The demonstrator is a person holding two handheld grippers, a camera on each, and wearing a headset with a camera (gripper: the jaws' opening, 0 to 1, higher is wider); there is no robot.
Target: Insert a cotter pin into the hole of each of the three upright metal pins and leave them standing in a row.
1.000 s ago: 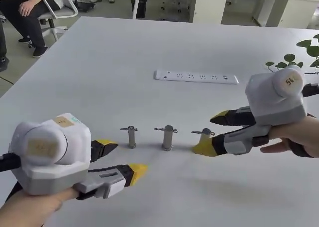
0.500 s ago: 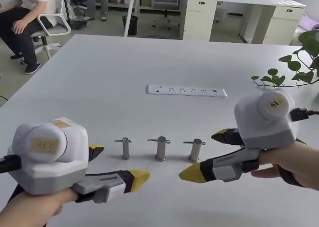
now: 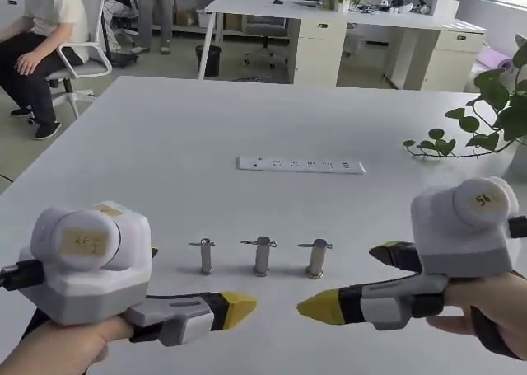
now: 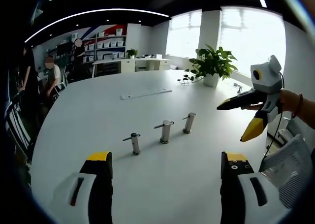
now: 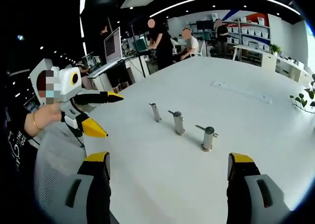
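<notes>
Withdrawn across the worktop (image 3: 247,119) toward its near edge, the right gripper (image 3: 339,278) hangs released and empty, like the left gripper (image 4: 166,159), likely to give clearance. Beyond them three metal pins (image 3: 262,258) stand in a row, each with a cotter pin (image 3: 306,246) seemingly through its head.

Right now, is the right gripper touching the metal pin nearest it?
Apart. The head view shows bare table between the right gripper and the nearest metal pin; its fingers are open.

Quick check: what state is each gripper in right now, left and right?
Left gripper: open, holding nothing.
Right gripper: open, holding nothing.
</notes>
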